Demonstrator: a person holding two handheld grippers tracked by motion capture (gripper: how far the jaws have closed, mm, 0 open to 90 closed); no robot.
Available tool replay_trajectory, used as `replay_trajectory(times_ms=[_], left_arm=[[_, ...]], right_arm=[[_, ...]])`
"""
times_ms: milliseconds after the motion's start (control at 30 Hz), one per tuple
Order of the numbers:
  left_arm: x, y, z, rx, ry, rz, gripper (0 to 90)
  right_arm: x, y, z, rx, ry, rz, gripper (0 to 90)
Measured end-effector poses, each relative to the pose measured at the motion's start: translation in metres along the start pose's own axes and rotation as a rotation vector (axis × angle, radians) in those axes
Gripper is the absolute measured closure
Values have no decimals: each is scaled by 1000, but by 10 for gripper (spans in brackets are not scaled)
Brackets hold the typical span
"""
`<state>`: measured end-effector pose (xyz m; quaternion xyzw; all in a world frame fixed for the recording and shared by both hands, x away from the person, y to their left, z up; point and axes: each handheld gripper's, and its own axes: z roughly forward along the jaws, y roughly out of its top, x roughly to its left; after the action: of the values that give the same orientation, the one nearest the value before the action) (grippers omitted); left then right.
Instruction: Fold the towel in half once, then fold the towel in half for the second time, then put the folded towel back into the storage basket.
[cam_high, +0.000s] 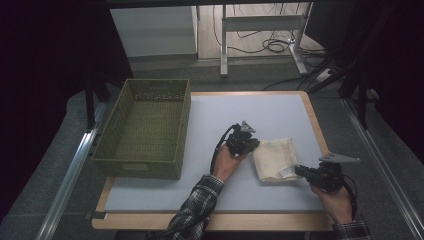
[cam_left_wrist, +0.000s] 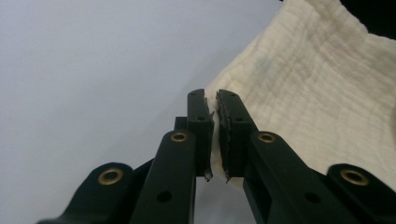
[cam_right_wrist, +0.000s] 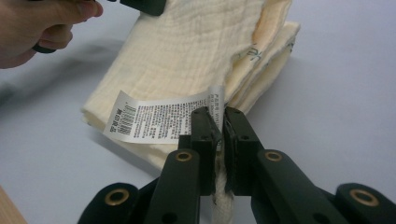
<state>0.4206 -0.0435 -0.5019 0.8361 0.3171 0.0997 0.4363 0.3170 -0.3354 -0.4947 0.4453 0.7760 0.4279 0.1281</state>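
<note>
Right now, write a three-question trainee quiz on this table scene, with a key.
1. True or false: the green basket holds the folded cream cloth.
2. Which gripper's jaws close at the cloth's printed care label? A) left gripper B) right gripper
3. Fill in: the cloth lies on the table's pale ____ mat.

Key:
1. False. The cloth lies on the mat, to the right of the basket and apart from it.
2. B. In the right gripper view the label sits at the jaw tips; the left gripper pinches the opposite edge of the cloth.
3. Blue.
</note>
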Motion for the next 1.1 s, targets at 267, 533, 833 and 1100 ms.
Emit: replay_trajectory(times_ms=[267,533,833,1100], left_arm=[[10,3,-21,-5,43,1,842],[21,3,-42,10,89,-4,841],[32,5,-65,20,147,4,840],[41,9,-82,28,184,9,839]], right_arm=[[13,14,8,-13,27,-27,836],[28,30,20,-22,55,-57,836],[46,45,36,-18,91,-87,836],[59,60,45,-24,111,-112,836]])
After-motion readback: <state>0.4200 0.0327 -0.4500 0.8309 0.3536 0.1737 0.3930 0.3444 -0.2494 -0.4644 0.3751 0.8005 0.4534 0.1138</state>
